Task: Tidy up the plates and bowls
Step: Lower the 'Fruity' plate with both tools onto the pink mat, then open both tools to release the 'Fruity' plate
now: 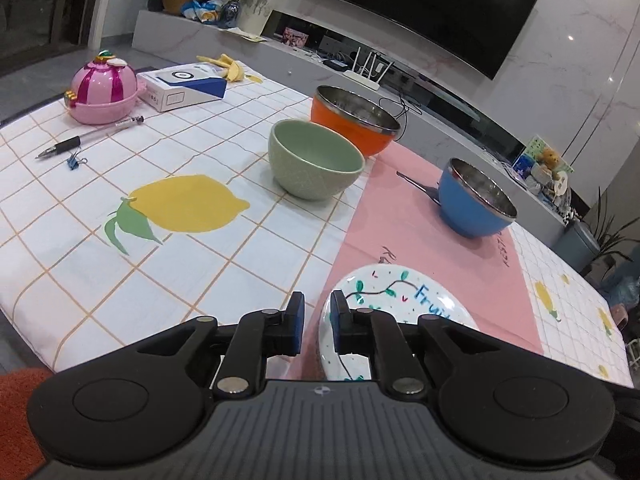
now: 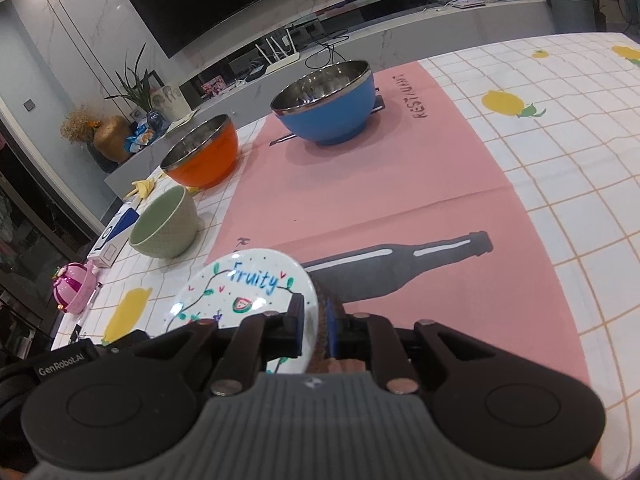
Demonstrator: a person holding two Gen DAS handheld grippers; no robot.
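The right tool [image 2: 316,330] is clamped on the rim of the round white plate painted "Fruity" [image 2: 244,288], tilted above the pink mat; the left tool [image 1: 318,322], jaws slightly parted, grips nothing beside its edge. Keep the plate level and lower it gently, clear of the green ceramic bowl [image 2: 166,226].

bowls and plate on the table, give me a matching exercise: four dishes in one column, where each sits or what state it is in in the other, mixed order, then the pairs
Column one
1. green bowl
2. orange bowl
3. blue bowl
4. Fruity plate

Column two
A. standing on the pink mat
B. clamped at its rim by the right tool
C. on the white grid cloth, nearest the big lemon print
D. farthest back, steel inside

Pairs: 1-C, 2-D, 3-A, 4-B
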